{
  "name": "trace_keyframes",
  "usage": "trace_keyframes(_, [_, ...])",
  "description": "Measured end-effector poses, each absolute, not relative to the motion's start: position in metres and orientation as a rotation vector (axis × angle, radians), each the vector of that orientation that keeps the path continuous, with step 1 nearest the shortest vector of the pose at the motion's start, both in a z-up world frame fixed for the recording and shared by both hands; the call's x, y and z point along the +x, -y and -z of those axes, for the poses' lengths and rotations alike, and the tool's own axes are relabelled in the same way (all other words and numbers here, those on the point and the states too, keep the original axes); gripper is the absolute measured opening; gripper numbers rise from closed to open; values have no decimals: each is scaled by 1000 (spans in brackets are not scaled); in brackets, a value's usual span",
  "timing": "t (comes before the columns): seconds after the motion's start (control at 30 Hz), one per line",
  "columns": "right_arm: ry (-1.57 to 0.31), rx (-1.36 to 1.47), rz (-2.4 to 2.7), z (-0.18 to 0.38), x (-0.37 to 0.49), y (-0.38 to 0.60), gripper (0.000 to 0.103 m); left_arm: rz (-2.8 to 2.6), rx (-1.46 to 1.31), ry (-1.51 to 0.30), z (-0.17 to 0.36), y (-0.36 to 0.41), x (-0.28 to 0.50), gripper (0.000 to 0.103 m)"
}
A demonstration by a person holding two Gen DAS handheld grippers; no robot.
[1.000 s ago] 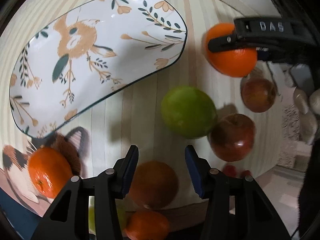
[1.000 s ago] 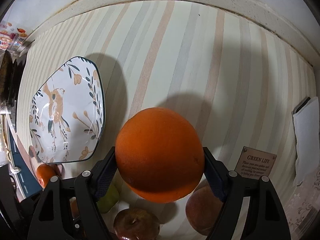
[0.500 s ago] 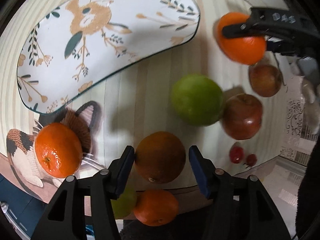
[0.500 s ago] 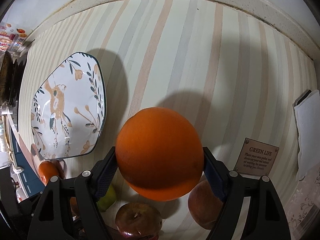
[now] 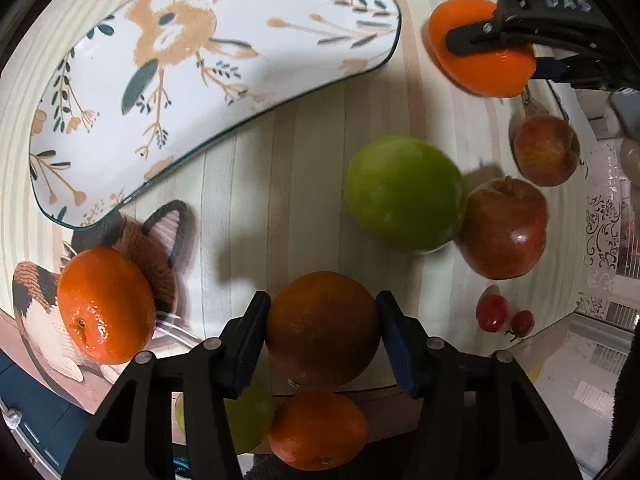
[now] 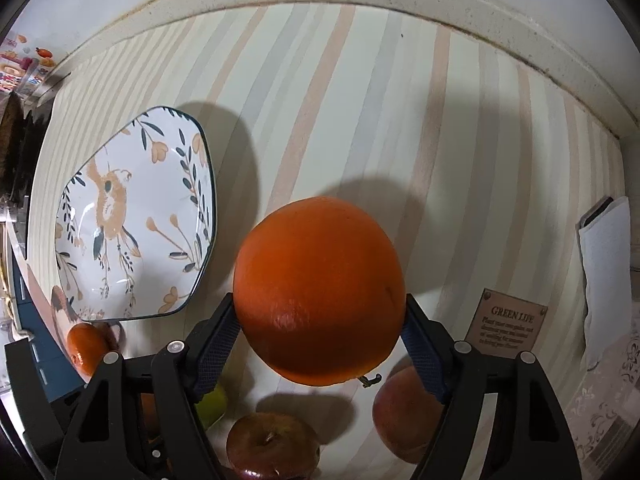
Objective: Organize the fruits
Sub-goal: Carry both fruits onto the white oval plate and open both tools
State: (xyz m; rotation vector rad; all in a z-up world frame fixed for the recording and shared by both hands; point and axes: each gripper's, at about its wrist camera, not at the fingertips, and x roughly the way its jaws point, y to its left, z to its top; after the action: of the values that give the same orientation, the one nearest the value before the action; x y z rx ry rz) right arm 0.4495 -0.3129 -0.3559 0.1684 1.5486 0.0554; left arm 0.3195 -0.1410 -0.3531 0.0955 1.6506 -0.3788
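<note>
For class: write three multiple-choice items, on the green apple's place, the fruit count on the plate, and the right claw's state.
1. Green apple lies: A in a bowl; B on striped cloth beside a red apple; C in a basket.
2. Fruits on the plate: A none; B one; C three.
3. Right claw: A open; B shut on an orange; C shut on a pear.
B, cloth under it; A, plate bare; B, pads press the orange.

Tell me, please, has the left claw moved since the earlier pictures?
Yes. The left claw has moved toward the dark orange, which now sits between its closing fingers; the floral plate has slid toward the top edge of the left wrist view.
</note>
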Motion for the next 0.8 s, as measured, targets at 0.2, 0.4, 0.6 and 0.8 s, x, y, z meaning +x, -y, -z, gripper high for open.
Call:
trace_keyframes(0.2, [-1502,161,-69,350,440,309,78,373,66,-1585,321,138,324,51])
trace_keyframes(0.4, [-1456,224,-139,319,432,296,78,350,-42,-1484,268,122,349,51])
trace_keyframes(0.6, [-1419,221,-258,293,455,256,78,233,-120,-1414,254,79,411,51])
trace_keyframes(0.8, [-1435,182,-275,314,492,216,78,114,-206,-1485,289,40,466,52])
